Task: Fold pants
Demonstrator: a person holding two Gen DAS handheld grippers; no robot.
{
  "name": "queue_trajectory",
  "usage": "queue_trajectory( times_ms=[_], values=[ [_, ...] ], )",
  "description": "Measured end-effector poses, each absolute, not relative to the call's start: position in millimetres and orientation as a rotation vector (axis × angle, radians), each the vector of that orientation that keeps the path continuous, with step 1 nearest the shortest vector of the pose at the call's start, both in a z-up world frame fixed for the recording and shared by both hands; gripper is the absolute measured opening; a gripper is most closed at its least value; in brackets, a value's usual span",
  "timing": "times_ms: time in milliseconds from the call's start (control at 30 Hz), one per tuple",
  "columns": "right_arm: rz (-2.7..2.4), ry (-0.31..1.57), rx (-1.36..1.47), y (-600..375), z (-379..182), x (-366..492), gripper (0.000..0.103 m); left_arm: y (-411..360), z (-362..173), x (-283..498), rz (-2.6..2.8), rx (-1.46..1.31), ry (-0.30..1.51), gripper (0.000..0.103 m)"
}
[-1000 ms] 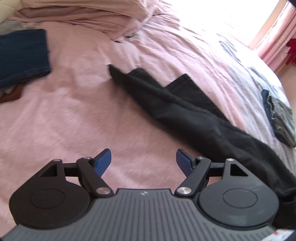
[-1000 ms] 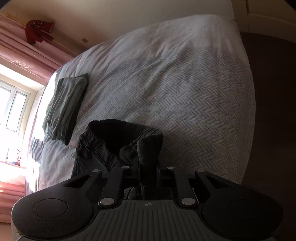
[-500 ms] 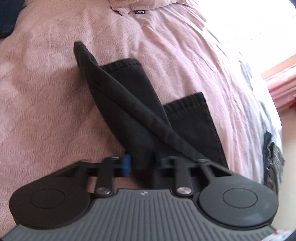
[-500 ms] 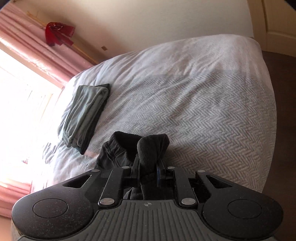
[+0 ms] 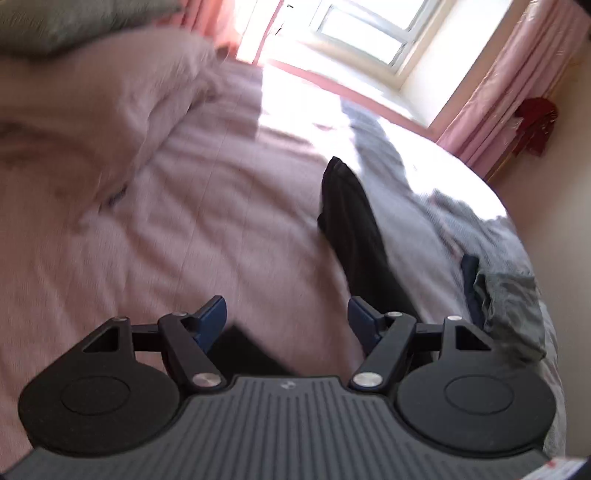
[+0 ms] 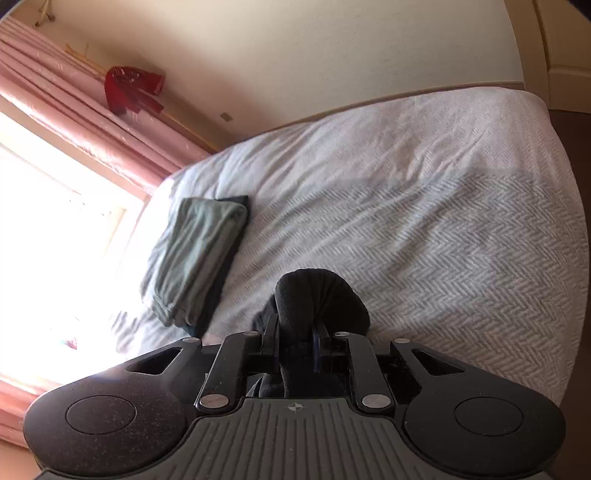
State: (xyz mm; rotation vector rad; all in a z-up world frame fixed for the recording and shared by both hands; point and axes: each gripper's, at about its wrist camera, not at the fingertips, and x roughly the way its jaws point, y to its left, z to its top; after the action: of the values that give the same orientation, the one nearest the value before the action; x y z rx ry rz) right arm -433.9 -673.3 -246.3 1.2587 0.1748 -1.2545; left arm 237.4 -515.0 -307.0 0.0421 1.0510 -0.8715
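The black pants lie stretched across the pink bedspread in the left wrist view, running from mid-frame down toward the right finger. My left gripper hovers above the bed, its jaws opening, nothing between the blue pads; a dark corner of cloth shows just below them. In the right wrist view my right gripper is shut on a bunched fold of the black pants, lifted over the grey herringbone blanket.
A folded grey-green garment lies on the blanket near the bright window; the same stack sits at the bed's right edge. Pink curtains and a red item hang by the wall. Rumpled pink bedding is at the left.
The left gripper shut on a pant leg, then let go and swung away toward the window, now open. The right gripper rose slightly with its bunch of pants still held.
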Motion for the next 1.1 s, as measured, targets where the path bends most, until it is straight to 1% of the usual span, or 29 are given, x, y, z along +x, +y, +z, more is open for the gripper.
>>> queue_trajectory(
  times_ms=[67, 133, 167, 233, 267, 300, 333, 400, 500, 600, 700, 767, 800, 833, 900, 933, 1000, 1033, 1100],
  values=[
    [-1.265, 0.17, 1.277, -671, -254, -436, 0.012, -489, -365, 222, -0.777, 0.06, 1.211, 0.068],
    [-1.277, 0.167, 1.295, -670, -259, -440, 0.012, -464, -413, 215, -0.683, 0.046, 1.31, 0.067],
    [-1.279, 0.172, 1.292, -670, -260, -441, 0.012, -460, -433, 217, -0.632, 0.033, 1.336, 0.067],
    [-1.283, 0.195, 1.277, -670, -260, -440, 0.012, -456, -452, 222, -0.585, -0.038, 1.333, 0.063],
    [-1.285, 0.206, 1.272, -670, -259, -440, 0.012, -455, -454, 225, -0.569, -0.08, 1.312, 0.056],
    [-1.285, 0.213, 1.27, -671, -258, -439, 0.012, -455, -451, 228, -0.578, -0.109, 1.291, 0.019],
    [-1.286, 0.215, 1.27, -670, -257, -439, 0.012, -456, -446, 232, -0.585, -0.11, 1.282, 0.002],
    [-1.288, 0.218, 1.272, -669, -255, -438, 0.012, -445, -421, 240, -0.618, -0.147, 1.259, 0.002],
    [-1.273, 0.245, 1.268, -661, -248, -435, 0.012, -403, -358, 239, -0.681, -0.113, 1.118, 0.003],
    [-1.228, 0.309, 1.27, -644, -242, -433, 0.012, -324, -294, 239, -0.616, -0.068, 0.996, 0.003],
    [-1.169, 0.371, 1.309, -614, -242, -435, 0.012, -215, -266, 239, -0.448, -0.031, 0.961, 0.005],
    [-1.133, 0.425, 1.353, -590, -252, -436, 0.012, -157, -268, 237, -0.318, 0.037, 1.0, 0.006],
    [-1.127, 0.467, 1.381, -577, -261, -436, 0.012, -129, -282, 233, -0.244, 0.053, 1.038, 0.011],
    [-1.132, 0.524, 1.407, -563, -273, -435, 0.012, -105, -297, 230, -0.158, 0.084, 1.084, 0.02],
    [-1.136, 0.762, 1.417, -541, -306, -431, 0.02, -69, -332, 217, 0.02, 0.135, 1.175, 0.023],
    [-1.146, 0.874, 1.429, -533, -322, -430, 0.029, -57, -343, 213, 0.071, 0.136, 1.209, 0.023],
    [-1.212, 0.998, 1.425, -521, -336, -430, 0.032, -47, -353, 204, 0.068, 0.116, 1.238, 0.023],
    [-1.234, 1.015, 1.369, -519, -334, -428, 0.035, -48, -353, 200, 0.038, 0.13, 1.224, 0.026],
    [-1.281, 0.988, 1.167, -520, -316, -419, 0.036, -65, -353, 197, -0.043, 0.185, 1.194, 0.029]
  ],
)
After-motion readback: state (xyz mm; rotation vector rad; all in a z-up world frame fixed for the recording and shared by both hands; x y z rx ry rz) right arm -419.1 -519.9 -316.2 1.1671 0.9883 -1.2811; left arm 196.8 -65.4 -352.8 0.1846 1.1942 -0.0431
